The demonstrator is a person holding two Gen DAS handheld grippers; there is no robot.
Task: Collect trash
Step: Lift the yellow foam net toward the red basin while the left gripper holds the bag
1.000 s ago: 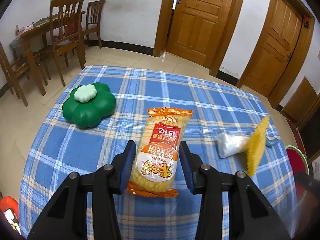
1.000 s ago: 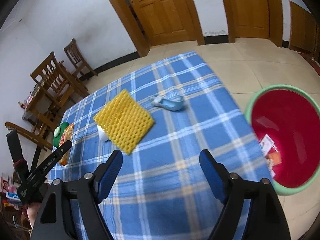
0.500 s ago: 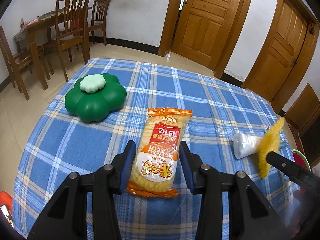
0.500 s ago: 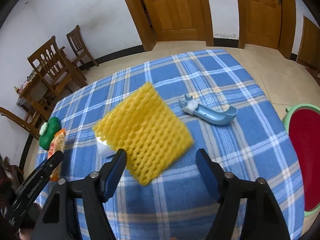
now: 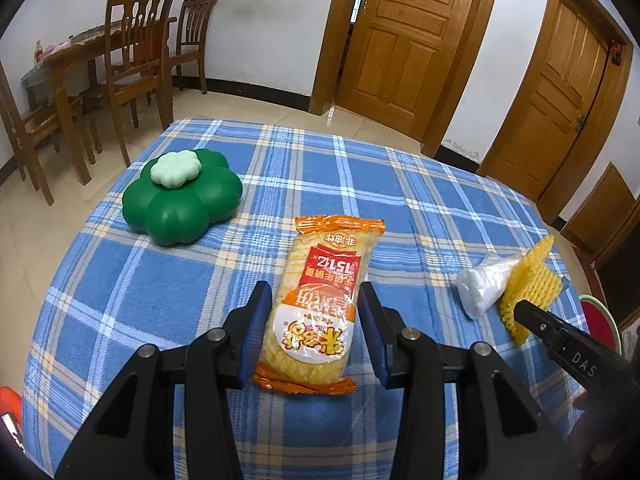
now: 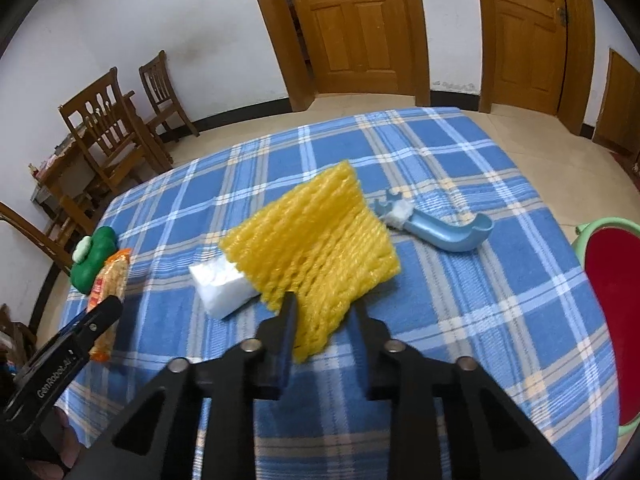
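Left gripper (image 5: pixel 316 332): fingers clamped on the near half of the snack packet (image 5: pixel 320 308), which lies lengthwise on the table (image 5: pixel 120 312).
Right gripper (image 6: pixel 324 320): jaws have just been closing; fingers now pinch the near corner of the yellow foam net (image 6: pixel 316 248), tilted up off the cloth.
White plastic scrap (image 6: pixel 220 284): at 9 o'clock of the net, touching it.
Blue scoop (image 6: pixel 444 232): at 2 o'clock of the net, just beside it.
Green flower box (image 5: pixel 180 196): at 10 o'clock of the packet, apart from it.
Red bin (image 6: pixel 612 312): off the table's right edge.
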